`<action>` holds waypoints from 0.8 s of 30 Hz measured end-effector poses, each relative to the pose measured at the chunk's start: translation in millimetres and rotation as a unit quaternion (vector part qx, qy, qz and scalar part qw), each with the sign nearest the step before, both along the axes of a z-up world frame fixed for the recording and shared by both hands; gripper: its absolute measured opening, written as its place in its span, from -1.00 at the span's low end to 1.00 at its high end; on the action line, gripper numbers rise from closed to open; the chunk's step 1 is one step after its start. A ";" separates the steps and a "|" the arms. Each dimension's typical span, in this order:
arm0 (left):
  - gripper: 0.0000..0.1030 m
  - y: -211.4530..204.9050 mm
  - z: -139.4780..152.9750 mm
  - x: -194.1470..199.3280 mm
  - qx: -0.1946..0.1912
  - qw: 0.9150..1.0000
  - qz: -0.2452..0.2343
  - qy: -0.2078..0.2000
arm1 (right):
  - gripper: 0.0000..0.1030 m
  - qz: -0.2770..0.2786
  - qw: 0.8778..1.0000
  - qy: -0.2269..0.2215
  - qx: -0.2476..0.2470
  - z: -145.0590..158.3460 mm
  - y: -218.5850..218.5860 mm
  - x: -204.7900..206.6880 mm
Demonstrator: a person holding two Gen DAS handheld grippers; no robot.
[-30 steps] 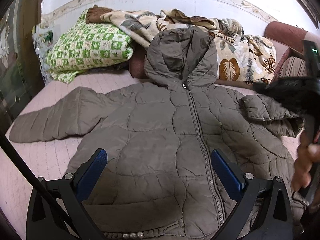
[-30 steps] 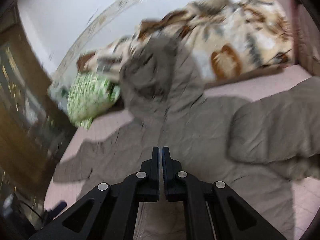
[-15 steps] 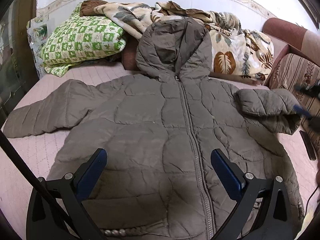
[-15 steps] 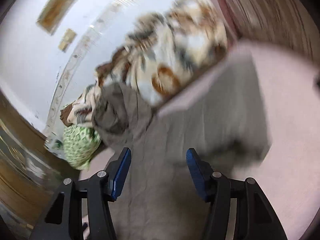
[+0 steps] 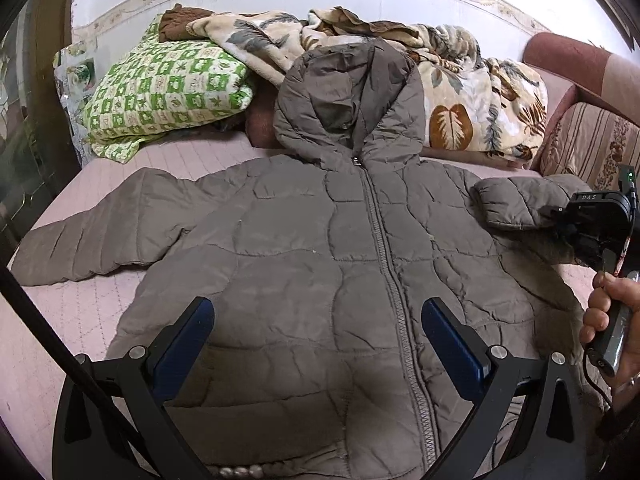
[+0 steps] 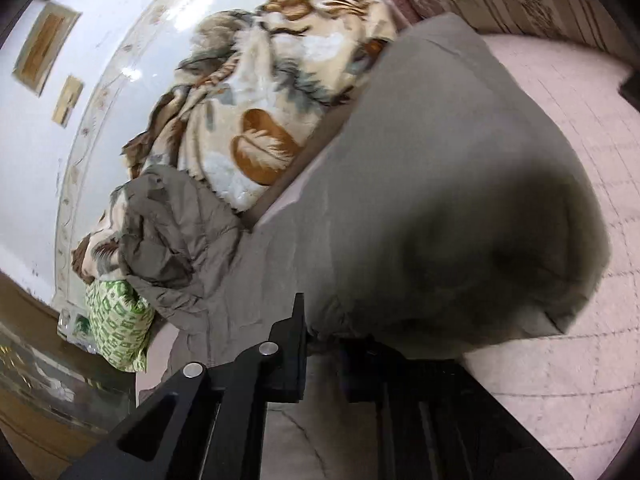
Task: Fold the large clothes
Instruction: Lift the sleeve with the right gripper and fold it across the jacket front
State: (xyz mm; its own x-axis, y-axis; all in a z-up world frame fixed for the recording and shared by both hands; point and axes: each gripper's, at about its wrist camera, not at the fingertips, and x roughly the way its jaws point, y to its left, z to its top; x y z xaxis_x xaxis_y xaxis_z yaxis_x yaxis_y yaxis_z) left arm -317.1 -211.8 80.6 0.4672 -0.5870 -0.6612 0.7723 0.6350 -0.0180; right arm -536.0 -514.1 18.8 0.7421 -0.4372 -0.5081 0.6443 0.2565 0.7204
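My left tool (image 5: 318, 344) hangs over the lower front of the jacket (image 5: 320, 280), its blue pads spread wide with nothing between them. The jacket is a grey-brown quilted one, lying front-up and zipped on the pink bed (image 5: 60, 320), the zip (image 5: 384, 264) running from the collar down toward 6 o'clock. Its hood (image 5: 348, 96) is propped up at 12 o'clock against the leaf-print blanket (image 5: 472, 92). One sleeve (image 5: 100, 232) stretches out flat toward 9 o'clock. The other sleeve (image 5: 516, 204) is doubled back at 3 o'clock, its cuff end lying on the jacket's shoulder.

At that same 3 o'clock edge my right hand (image 5: 608, 320) grips the handle of my right tool (image 6: 320, 332). Seen from the right wrist, that tool's jaws are closing, nearly pressed together, with a gather of sleeve fabric caught between them; the puffy sleeve bulges large and blurred just above the fingers, so I cannot make out the far finger clearly.

A green-and-white checked pillow (image 5: 168, 92) sits at 10 o'clock beside the blanket, and a striped sofa arm (image 5: 588, 148) rises at 2 o'clock.
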 end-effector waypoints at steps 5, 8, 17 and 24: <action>1.00 13.9 6.9 13.9 -0.020 0.999 0.023 0.011 | -0.77 0.063 0.996 -0.017 -0.067 36.4 31.0 38.2; 1.00 18.7 7.2 19.2 -0.023 0.999 0.030 0.019 | -0.77 0.120 0.989 -0.038 -0.082 49.9 53.0 68.9; 1.00 29.4 4.3 34.9 -0.022 0.998 0.045 0.026 | -0.77 0.193 0.980 -0.044 -0.010 7.7 73.7 134.1; 1.00 20.4 0.9 51.4 -0.039 0.994 0.034 0.092 | 0.06 0.191 0.981 -0.008 0.036 -12.9 63.7 132.4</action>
